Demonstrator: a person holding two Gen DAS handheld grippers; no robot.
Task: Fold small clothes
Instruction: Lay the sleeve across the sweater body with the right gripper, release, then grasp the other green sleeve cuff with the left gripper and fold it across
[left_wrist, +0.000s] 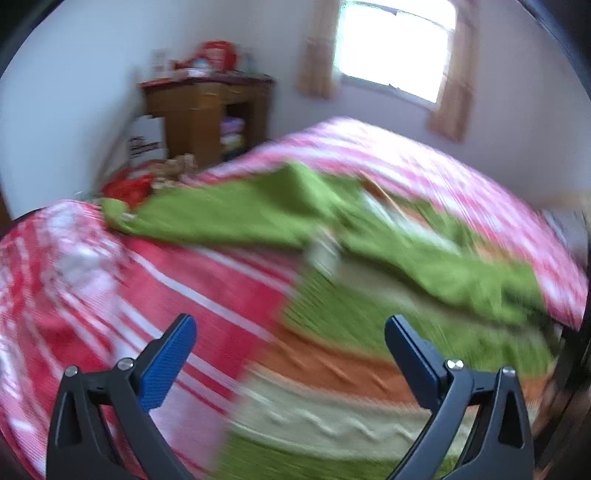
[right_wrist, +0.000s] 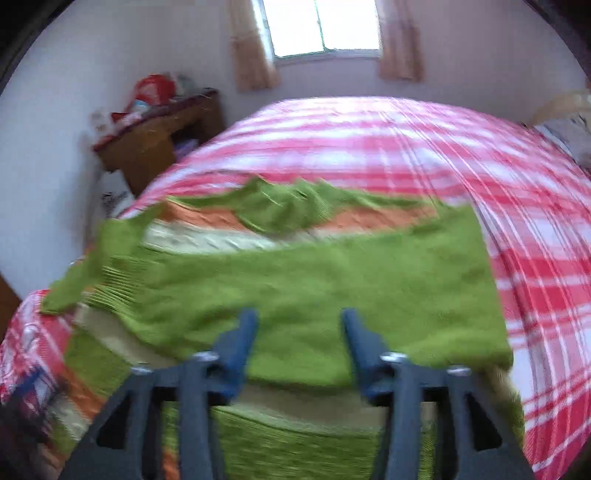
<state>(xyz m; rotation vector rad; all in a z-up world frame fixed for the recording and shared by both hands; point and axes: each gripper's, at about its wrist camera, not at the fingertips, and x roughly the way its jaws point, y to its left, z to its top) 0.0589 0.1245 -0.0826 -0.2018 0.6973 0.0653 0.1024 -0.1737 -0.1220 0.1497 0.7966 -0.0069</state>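
Observation:
A small green knit sweater (right_wrist: 314, 280) with orange and cream stripes lies on the bed, its right side folded over the body. It also shows in the left wrist view (left_wrist: 369, 258), one sleeve reaching left. My left gripper (left_wrist: 291, 332) is open and empty, above the sweater's striped lower part and the bedspread. My right gripper (right_wrist: 299, 325) is open and empty, just above the folded green panel. Both views are blurred by motion.
The bed has a red, pink and white plaid cover (right_wrist: 498, 184). A wooden cabinet (left_wrist: 207, 110) with red things on top stands by the wall at the left. A curtained window (right_wrist: 325, 29) is behind the bed. Red items (left_wrist: 129, 188) lie beside the bed.

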